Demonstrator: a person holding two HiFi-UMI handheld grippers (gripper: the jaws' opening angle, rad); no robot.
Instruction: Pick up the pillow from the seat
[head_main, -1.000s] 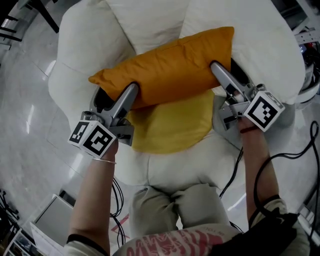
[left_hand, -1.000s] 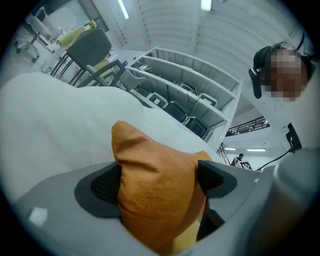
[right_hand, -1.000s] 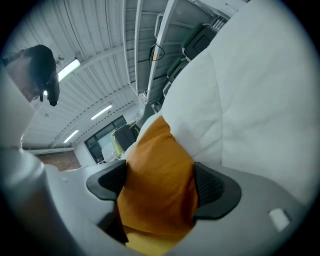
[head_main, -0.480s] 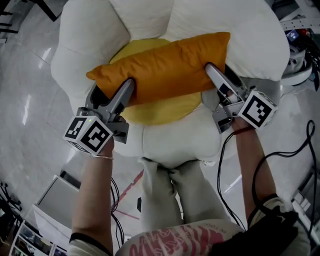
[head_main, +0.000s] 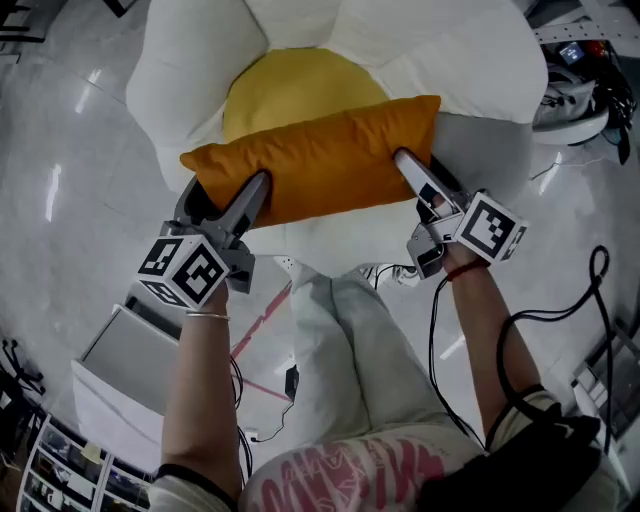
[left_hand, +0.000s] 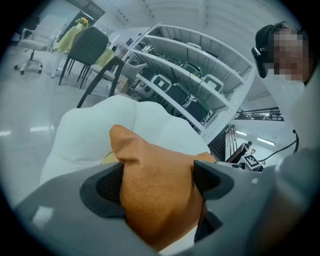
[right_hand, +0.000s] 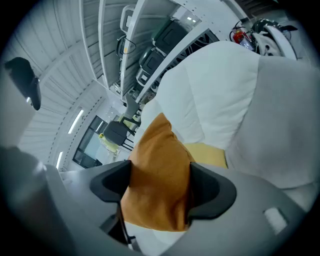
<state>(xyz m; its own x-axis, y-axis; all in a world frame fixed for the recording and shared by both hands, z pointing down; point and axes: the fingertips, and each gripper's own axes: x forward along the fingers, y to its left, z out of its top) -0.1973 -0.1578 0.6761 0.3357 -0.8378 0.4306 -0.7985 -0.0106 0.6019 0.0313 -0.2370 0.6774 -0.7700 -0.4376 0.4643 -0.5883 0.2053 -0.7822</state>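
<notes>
Nearest the camera, the person's two forearms reach forward and down, one tool in each hand. The left gripper (head_main: 258, 186) bites the pillow (head_main: 320, 165) near its left end and the right gripper (head_main: 407, 165) near its right end. Each gripper's own view shows orange fabric packed between its two dark pads and bulging out past them. Both pairs of jaws have just been closing a little further onto that fabric and now stand fairly wide, clamped on the pillow's thickness.

What has changed is the pillow's place. A second ago it lay across the middle of the seat (head_main: 190, 70), covering the far part of the yellow cushion (head_main: 290, 90) and lying against the white back lobes. Now it hangs level between the two tools at the seat's front edge, drawn toward the person. The yellow cushion shows almost whole beyond it. The person's legs, which stood right at the seat's front edge, are now further back from it.

As a judgement, the pick is as good as done: the pillow looks clear of the seat and carried by the two grips alone. Whether its far edge still brushes the cushion cannot be told from above. The grey floor (head_main: 60, 150) lies beyond on both sides.
</notes>
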